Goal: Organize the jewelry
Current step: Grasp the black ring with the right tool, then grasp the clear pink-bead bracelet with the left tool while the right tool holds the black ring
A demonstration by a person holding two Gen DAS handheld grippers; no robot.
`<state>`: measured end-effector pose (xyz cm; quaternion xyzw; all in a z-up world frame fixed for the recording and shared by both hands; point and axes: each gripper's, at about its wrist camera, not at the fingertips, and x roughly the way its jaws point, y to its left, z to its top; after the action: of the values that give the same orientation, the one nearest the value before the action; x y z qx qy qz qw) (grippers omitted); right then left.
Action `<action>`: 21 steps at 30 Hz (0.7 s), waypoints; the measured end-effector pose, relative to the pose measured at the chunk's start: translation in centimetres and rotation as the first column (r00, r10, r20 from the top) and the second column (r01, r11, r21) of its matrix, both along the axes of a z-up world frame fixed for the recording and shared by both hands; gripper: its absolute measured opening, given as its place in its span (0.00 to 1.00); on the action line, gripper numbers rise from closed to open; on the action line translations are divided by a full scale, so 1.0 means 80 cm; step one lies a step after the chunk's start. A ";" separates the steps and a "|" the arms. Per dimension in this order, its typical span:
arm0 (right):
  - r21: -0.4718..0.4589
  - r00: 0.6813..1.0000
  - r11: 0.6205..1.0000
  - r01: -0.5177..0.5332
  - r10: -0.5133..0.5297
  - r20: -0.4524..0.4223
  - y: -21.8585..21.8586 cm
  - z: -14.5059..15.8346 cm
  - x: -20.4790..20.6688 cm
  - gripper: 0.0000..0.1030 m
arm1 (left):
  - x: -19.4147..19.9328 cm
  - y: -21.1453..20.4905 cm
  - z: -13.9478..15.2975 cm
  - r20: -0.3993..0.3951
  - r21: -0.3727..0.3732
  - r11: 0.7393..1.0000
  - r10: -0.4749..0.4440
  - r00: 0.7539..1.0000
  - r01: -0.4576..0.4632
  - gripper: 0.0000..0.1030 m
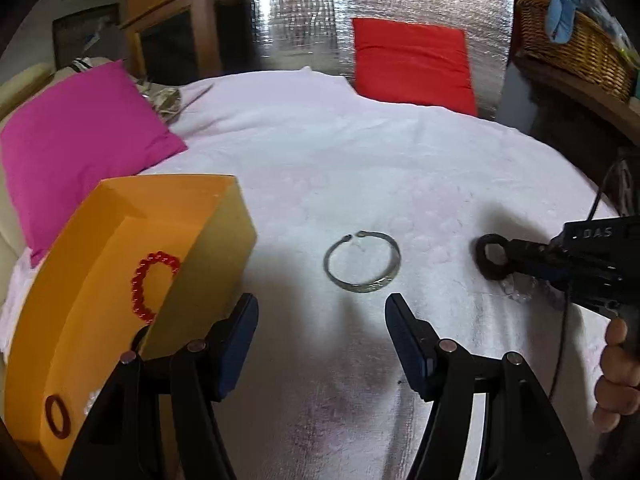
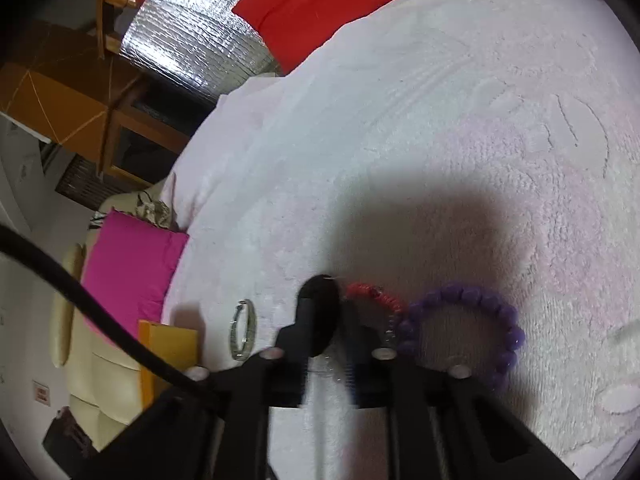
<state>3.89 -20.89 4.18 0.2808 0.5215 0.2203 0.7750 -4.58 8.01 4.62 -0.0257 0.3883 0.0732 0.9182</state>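
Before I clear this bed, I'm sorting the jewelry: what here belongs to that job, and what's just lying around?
Part of the job:
orange box
red bead bracelet inside it
silver bangle
black ring in the right tool
purple bead bracelet

Just lying about:
pink cushion
red cushion
wicker basket

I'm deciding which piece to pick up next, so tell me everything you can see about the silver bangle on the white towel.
The silver bangle is a thin open hoop, metal by its look, greyish-green in this light, with a small gap between two knobbed ends on its far side. It lies flat on the white towel, just ahead of the open left tool, which is not touching it. The yellow box sits to its left, a black ring to its right. Nothing but the towel touches it.
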 end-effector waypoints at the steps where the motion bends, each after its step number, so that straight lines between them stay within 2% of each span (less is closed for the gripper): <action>1: -0.006 1.000 1.000 0.002 -0.001 0.005 0.000 0.001 0.000 0.11 | 0.001 0.002 0.000 0.002 -0.018 1.000 -0.006 1.000 0.006 0.65; 6: 0.063 0.997 0.998 0.009 -0.014 0.078 -0.020 0.023 -0.006 0.10 | 0.006 -0.001 0.003 0.033 -0.088 0.995 -0.047 0.998 0.049 0.65; 12: 0.149 0.991 0.985 0.081 -0.096 0.097 -0.080 0.035 -0.011 0.10 | 0.014 -0.044 0.006 0.054 -0.038 0.989 -0.143 0.988 0.145 0.65; 17: 0.148 0.981 0.974 0.170 -0.181 0.067 -0.123 0.027 -0.006 0.10 | 0.018 -0.097 0.007 0.061 -0.015 0.966 -0.257 0.965 0.258 0.67; 21: 0.121 0.981 0.976 0.179 -0.186 0.051 -0.136 0.023 -0.007 0.10 | 0.026 -0.129 0.000 0.038 -0.036 0.946 -0.320 0.947 0.321 0.73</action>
<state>3.36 -31.79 6.05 0.3648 0.4557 0.1866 0.7902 -2.51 -2.31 4.62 0.0174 0.3742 -0.0853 0.9233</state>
